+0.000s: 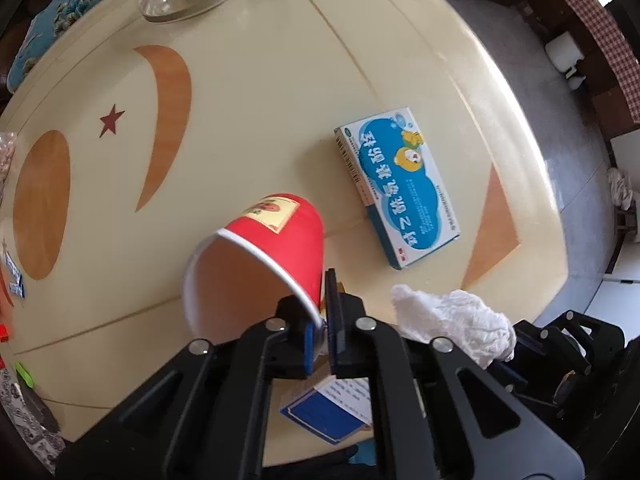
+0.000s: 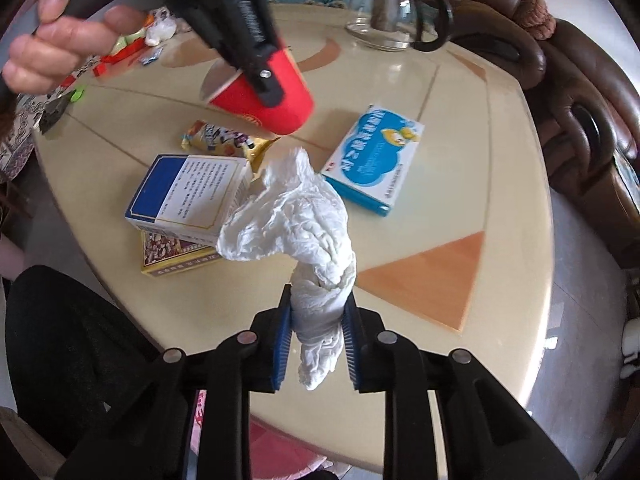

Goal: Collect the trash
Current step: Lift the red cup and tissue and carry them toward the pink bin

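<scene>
My left gripper (image 1: 322, 320) is shut on the rim of a red paper cup (image 1: 276, 252), which hangs tilted above the table with its white inside facing the camera. The right wrist view shows the same red paper cup (image 2: 280, 108) held aloft by the left gripper (image 2: 272, 92), with a hand (image 2: 52, 48) on its handle. My right gripper (image 2: 316, 312) is shut on a crumpled white tissue (image 2: 300, 216), lifted off the table. That white tissue (image 1: 460, 320) also appears at the lower right of the left wrist view.
On the cream table (image 2: 460, 184) lie a blue medicine box (image 2: 372, 160), a blue-and-white box (image 2: 192, 196) on a yellow packet (image 2: 172, 256), and a snack wrapper (image 2: 220, 140). A glass pot (image 2: 396, 12) stands at the far edge. Small wrappers (image 2: 124, 52) lie far left.
</scene>
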Demonstrator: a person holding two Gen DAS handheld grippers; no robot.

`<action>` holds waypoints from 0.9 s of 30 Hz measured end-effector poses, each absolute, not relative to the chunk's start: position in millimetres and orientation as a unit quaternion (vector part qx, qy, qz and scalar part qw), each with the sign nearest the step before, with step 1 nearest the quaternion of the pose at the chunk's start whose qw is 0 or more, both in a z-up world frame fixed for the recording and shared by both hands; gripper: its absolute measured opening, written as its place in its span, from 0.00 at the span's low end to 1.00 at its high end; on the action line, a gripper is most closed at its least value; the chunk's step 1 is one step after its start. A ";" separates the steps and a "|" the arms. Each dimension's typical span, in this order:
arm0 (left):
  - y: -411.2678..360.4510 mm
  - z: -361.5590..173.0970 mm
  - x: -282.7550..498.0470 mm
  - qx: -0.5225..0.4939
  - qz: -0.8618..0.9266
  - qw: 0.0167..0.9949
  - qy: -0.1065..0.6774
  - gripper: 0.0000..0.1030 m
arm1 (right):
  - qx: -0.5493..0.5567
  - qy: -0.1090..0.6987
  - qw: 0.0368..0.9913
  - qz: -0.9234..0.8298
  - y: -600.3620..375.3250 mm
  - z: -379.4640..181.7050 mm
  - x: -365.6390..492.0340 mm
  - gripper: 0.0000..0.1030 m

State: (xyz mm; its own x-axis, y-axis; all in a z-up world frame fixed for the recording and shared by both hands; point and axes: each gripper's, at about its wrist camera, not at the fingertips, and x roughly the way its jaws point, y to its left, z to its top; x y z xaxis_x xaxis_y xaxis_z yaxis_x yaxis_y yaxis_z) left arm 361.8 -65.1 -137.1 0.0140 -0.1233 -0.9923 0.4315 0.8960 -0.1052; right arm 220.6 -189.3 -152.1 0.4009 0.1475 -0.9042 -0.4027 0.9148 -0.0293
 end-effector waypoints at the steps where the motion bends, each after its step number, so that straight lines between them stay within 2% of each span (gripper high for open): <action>1: -62.7 -134.0 358.3 0.112 -0.196 0.706 0.671 0.05 | -0.120 0.518 0.832 0.160 -190.9 -147.2 219.4 0.22; 10: -65.2 -109.5 348.5 0.097 -0.188 0.738 0.640 0.05 | -0.110 0.485 0.859 0.119 -207.0 -104.0 205.5 0.22; 17: -61.0 -51.4 321.3 0.115 -0.183 0.781 0.585 0.05 | -0.102 0.455 0.879 0.096 -215.7 -60.3 191.4 0.22; 27: -49.3 -2.6 227.8 0.123 -0.186 0.822 0.525 0.05 | -0.108 0.424 0.894 0.096 -202.7 -12.4 140.7 0.22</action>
